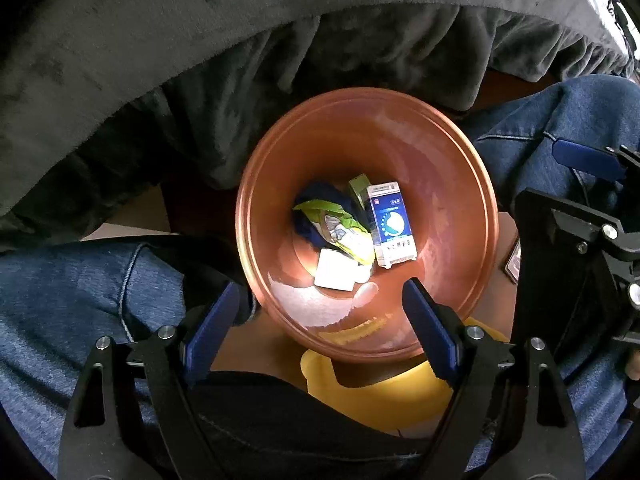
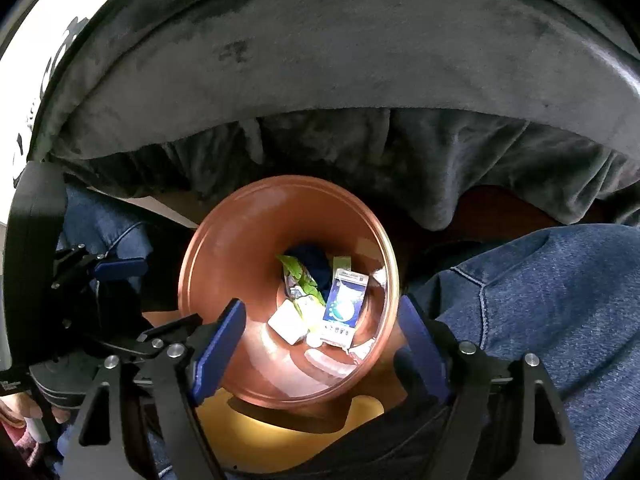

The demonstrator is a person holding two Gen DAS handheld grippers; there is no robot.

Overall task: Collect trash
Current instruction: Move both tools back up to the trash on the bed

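Note:
A round copper-brown bin [image 1: 452, 160] stands on the floor between the person's knees; it also shows in the right wrist view [image 2: 224, 224]. Inside lie a blue and white carton [image 1: 391, 224], a green and yellow wrapper [image 1: 340, 228], a white square packet [image 1: 335, 270] and dark blue cloth [image 1: 316, 196]. The carton [image 2: 344, 308], wrapper [image 2: 300, 280] and white packet [image 2: 286, 322] show in the right wrist view too. My left gripper [image 1: 320, 324] is open and empty above the bin's near rim. My right gripper [image 2: 320, 344] is open and empty above the bin.
A dark grey blanket [image 1: 200, 40] hangs over furniture behind the bin. Blue-jeaned legs [image 1: 60, 280] flank the bin on both sides [image 2: 540, 300]. A yellow object [image 1: 380, 384] lies under the bin's near edge. The right gripper's body [image 1: 580, 240] shows at the left view's right edge.

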